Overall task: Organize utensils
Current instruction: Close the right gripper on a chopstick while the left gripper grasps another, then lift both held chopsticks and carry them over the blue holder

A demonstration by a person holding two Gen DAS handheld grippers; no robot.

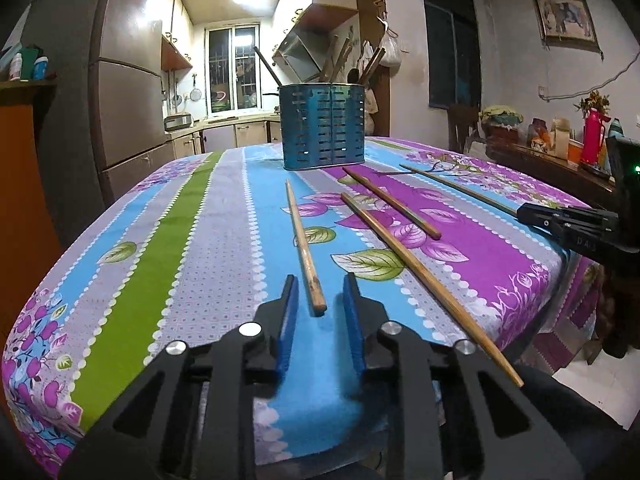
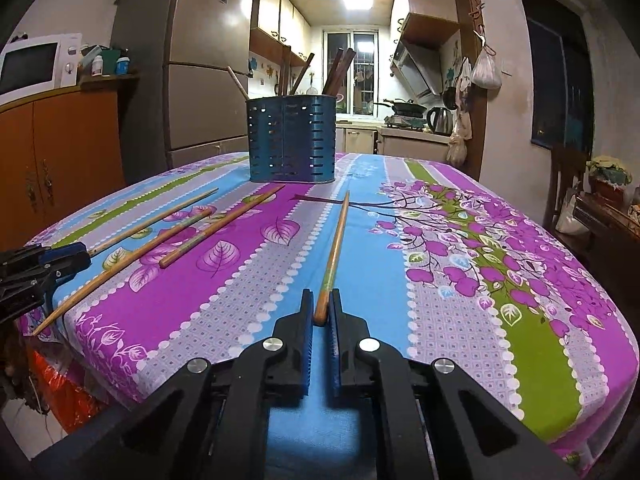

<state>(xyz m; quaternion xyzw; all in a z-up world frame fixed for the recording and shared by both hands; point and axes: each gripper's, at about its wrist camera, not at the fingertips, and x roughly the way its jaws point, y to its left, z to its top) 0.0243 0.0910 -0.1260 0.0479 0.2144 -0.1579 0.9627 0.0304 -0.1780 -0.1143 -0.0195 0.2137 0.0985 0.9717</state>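
1. While 4 chopsticks lie on the tablecloth (image 1: 192,216), the right gripper (image 2: 321,300) pinches 1 chopstick (image 2: 334,252).
2. Left gripper (image 1: 318,288) spread around another chopstick (image 1: 305,248), pads apart from it.
3. Blue utensil holder (image 1: 323,126) upright beyond.

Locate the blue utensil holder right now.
The blue utensil holder stands upright at the table's far middle in both wrist views, already holding utensils, just beyond the far tips of the four loose chopsticks lying on the tablecloth.
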